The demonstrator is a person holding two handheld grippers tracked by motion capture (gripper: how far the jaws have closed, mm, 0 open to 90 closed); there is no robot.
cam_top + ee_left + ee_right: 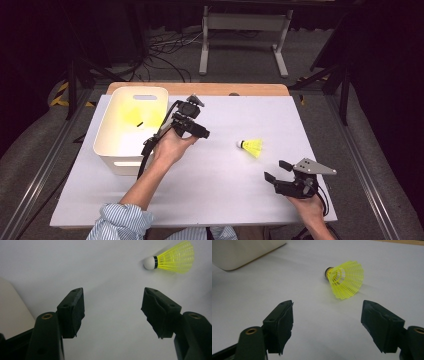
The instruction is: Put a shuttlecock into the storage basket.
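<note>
Yellow shuttlecock [252,147] on table, between gaping tools

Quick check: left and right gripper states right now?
Left gripper: open, holding nothing, shuttlecock ahead.
Right gripper: open, holding nothing.

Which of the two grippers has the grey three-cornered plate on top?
The right gripper, low on the table's right side; the left gripper, beside the white bin, has none.
</note>
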